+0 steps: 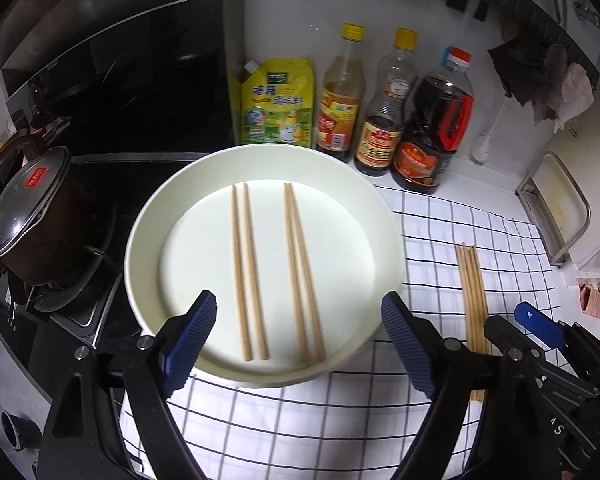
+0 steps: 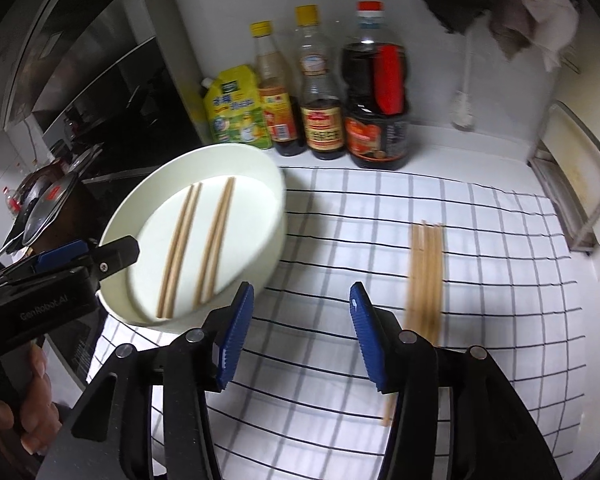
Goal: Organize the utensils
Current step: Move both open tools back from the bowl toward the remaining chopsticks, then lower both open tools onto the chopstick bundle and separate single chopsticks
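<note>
loose chopsticks (image 2: 426,276) are lying right of the plate (image 2: 276,200), long axis running away from the right gripper (image 2: 302,334) — nearer arm, gaping empty (left gripper (image 1: 298,344) also gaping, empty).

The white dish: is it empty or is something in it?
Not empty. The white dish holds four chopsticks, lying as two pairs.

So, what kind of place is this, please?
Most likely a home kitchen counter: a lidded pot sits on a stove at the left, sauce bottles stand against the wall, and chopsticks lie in a white dish.
</note>
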